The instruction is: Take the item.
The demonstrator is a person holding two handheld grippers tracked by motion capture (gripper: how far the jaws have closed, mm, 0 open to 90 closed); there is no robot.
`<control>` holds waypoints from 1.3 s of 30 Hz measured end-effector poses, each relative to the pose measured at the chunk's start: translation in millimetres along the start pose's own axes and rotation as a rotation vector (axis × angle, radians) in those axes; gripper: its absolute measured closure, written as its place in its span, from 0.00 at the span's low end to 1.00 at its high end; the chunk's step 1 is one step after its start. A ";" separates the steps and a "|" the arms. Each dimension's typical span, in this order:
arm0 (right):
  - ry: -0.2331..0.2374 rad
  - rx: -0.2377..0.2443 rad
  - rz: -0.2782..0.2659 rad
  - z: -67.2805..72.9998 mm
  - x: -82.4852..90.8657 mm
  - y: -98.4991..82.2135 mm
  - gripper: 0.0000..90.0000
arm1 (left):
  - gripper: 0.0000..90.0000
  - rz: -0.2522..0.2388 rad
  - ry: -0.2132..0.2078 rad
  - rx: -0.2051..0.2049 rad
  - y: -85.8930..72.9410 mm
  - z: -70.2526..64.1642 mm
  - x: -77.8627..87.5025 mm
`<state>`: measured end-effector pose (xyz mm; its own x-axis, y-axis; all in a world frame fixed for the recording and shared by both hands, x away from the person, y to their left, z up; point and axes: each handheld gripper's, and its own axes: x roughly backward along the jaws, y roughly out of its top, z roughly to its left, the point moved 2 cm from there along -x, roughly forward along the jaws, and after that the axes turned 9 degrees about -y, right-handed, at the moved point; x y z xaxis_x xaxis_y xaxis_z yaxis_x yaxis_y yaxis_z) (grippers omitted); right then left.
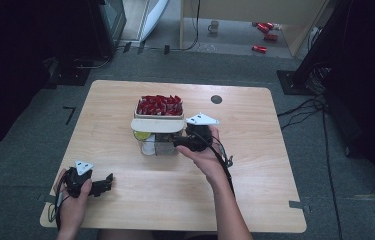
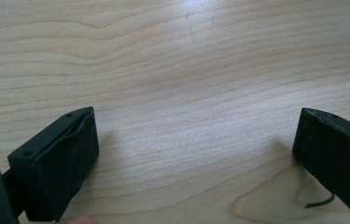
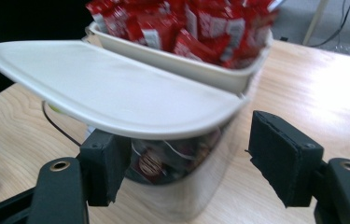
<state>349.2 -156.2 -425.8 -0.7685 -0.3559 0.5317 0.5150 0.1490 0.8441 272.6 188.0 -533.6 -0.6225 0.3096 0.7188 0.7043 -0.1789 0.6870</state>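
A white tray (image 1: 159, 114) heaped with red snack packets (image 3: 196, 28) sits at the table's middle. A flat white lid (image 1: 156, 125) (image 3: 116, 93) juts out level from the tray's near side, over a shiny clear tub (image 3: 186, 186) with packets inside. My right gripper (image 1: 177, 142) (image 3: 189, 163) is open just under the lid, its jaws either side of the tub's near end and apart from it. My left gripper (image 1: 106, 183) (image 2: 196, 149) lies open at the front left, with bare wood between its jaws.
A yellow-green round thing (image 1: 141, 135) shows under the lid's left end. A small black disc (image 1: 216, 99) lies on the wooden table (image 1: 255, 180) behind the tray. On the floor beyond are red cans (image 1: 265, 35), a mug (image 1: 214, 26) and cables (image 1: 305, 107).
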 end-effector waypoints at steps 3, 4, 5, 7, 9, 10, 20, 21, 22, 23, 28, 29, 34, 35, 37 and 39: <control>-0.011 -0.004 0.014 -7.3 -0.2 -8.1 0.34 | 0.01 0.003 0.000 -0.003 0.0 0.2 0.2; -0.016 -0.009 0.021 -9.8 -0.3 -10.9 0.34 | 0.01 0.004 0.000 -0.003 0.0 0.2 0.3; -0.022 -0.013 0.026 -12.6 -0.4 -13.6 0.34 | 0.01 0.003 0.000 -0.003 0.0 0.2 0.3; -0.036 -0.016 0.036 -17.9 -1.0 -18.6 0.34 | 0.01 0.004 0.000 -0.003 0.0 0.2 0.3; -0.051 -0.024 0.046 -23.6 -1.9 -22.9 0.34 | 0.01 0.003 0.000 -0.003 0.0 0.2 0.2; -0.060 -0.028 0.049 -26.6 -2.4 -24.6 0.34 | 0.01 0.003 0.000 -0.003 0.0 0.1 0.2; -0.160 -0.105 0.010 -46.6 1.7 -18.5 0.44 | 0.01 0.003 0.000 -0.003 0.0 0.2 0.3; -0.160 -0.106 -0.004 -44.9 2.7 -15.2 0.45 | 0.01 0.004 0.000 -0.003 0.0 0.2 0.3; -0.159 -0.103 -0.017 -42.7 3.4 -11.5 0.46 | 0.01 0.003 0.000 -0.003 0.0 0.2 0.2; -0.157 -0.099 -0.029 -40.0 3.9 -7.6 0.48 | 0.01 0.004 0.000 -0.003 0.0 0.2 0.3; -0.119 -0.087 -0.085 -22.6 4.2 13.4 0.53 | 0.01 0.002 0.000 -0.002 0.0 0.2 0.1; -0.119 -0.087 -0.085 -22.6 4.2 13.4 0.53 | 0.01 0.002 0.000 -0.002 0.0 0.2 0.1; -0.077 -0.062 -0.107 -2.8 -4.2 33.4 0.59 | 0.01 0.002 0.000 -0.002 0.0 0.2 0.1; -0.077 -0.062 -0.107 -2.8 -4.2 33.4 0.59 | 0.01 0.002 0.000 -0.002 0.0 0.2 0.1; -0.066 -0.058 -0.103 4.9 -11.9 39.4 0.62 | 0.01 0.003 0.000 -0.004 0.1 0.3 0.2; -0.052 -0.063 -0.103 10.0 -17.2 42.7 0.63 | 0.01 0.004 0.000 -0.005 0.0 0.3 0.3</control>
<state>380.6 -134.5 -398.1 -0.8365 -0.3176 0.4465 0.4537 0.0557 0.8894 272.5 188.4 -533.4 -0.6196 0.3084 0.7218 0.7053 -0.1848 0.6844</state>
